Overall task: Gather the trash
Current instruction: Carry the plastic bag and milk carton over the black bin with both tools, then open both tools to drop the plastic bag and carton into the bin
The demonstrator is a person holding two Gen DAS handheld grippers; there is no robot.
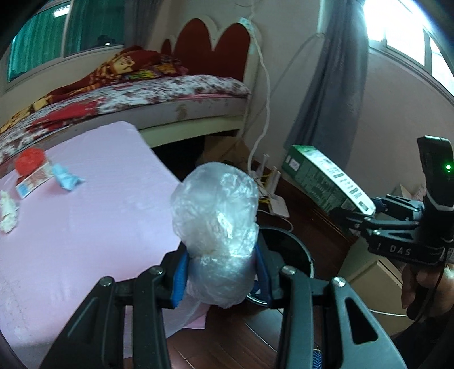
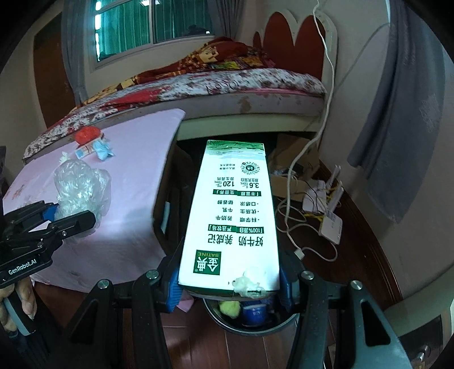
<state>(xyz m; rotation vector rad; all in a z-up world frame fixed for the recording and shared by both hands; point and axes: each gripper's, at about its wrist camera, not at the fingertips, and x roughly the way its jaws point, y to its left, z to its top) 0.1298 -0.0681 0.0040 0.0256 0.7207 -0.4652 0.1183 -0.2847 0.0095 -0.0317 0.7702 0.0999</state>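
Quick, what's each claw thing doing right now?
Left gripper: closed on a crumpled clear plastic bag.
Right gripper: closed on a milk carton.

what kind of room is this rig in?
Most likely a home bedroom: a bed with patterned bedding and a red scalloped headboard, curtained windows, wood floor.

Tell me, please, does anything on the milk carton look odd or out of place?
Yes. A white crumpled wad sits on the upper face of the carton, near the end clamped in the right gripper. It looks like a stray scrap, maybe tissue, riding along above the bin.
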